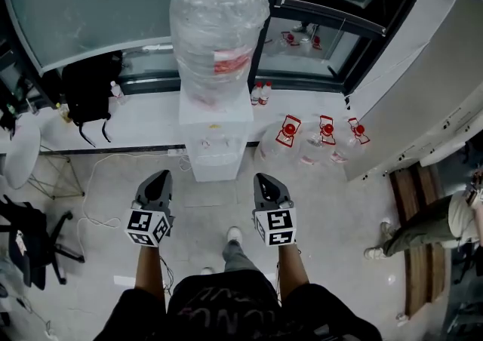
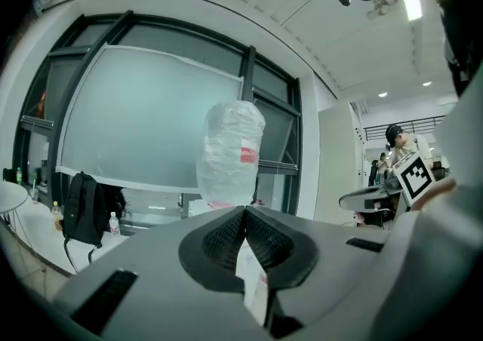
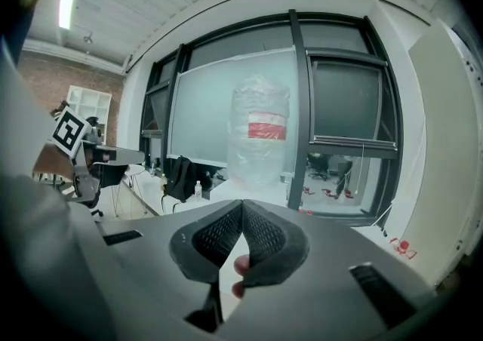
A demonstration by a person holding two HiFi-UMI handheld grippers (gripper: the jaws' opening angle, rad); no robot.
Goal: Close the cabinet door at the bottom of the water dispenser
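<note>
One water dispenser (image 1: 216, 124), base indistinct

Left claw (image 2: 245, 215) closed and empty, wrapped water bottle (image 2: 230, 152) ahead

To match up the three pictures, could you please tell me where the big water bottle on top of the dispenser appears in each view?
Head view: water bottle at top centre, seen from above.
Left gripper view: water bottle near the centre, against the window.
Right gripper view: water bottle just above centre.
Shared landmark: black backpack, left of the bottle in every view.
</note>
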